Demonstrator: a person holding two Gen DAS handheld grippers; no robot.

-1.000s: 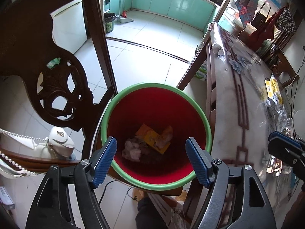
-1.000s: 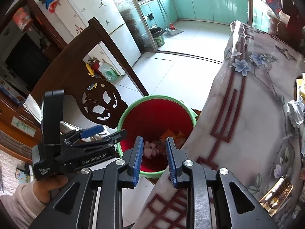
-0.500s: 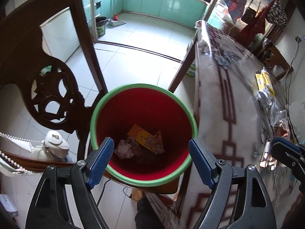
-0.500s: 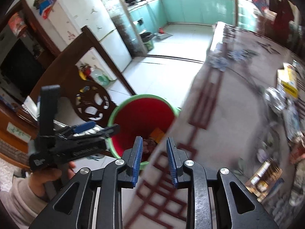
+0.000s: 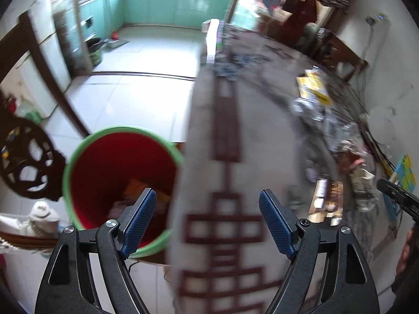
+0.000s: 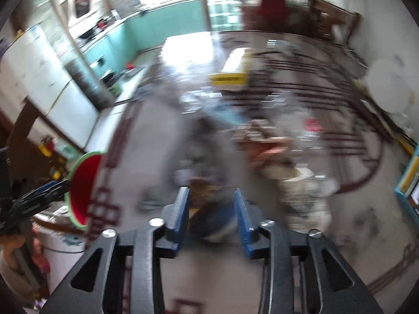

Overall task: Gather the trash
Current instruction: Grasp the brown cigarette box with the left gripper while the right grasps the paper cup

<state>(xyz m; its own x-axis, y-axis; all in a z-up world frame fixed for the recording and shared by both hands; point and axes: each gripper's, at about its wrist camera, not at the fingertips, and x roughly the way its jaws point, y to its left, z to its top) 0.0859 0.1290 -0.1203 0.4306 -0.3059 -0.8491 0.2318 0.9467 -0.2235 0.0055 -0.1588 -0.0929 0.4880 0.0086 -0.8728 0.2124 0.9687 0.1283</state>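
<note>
A red bin with a green rim stands on the floor beside the table, with wrappers inside; it also shows in the right wrist view. My left gripper is open and empty over the table edge, the bin at its left finger. My right gripper is partly open and empty, low over the table, facing blurred trash: a brown wrapper, crumpled paper and a yellow packet. The litter also shows in the left wrist view.
The table wears a grey cloth with dark red line patterns. A carved wooden chair stands left of the bin. A white handbag hangs by it. A blue box sits at the table's right edge.
Both grippers have swung right, from above the bin to over the table. The right gripper has opened a little wider. Both views are now motion-blurred.
</note>
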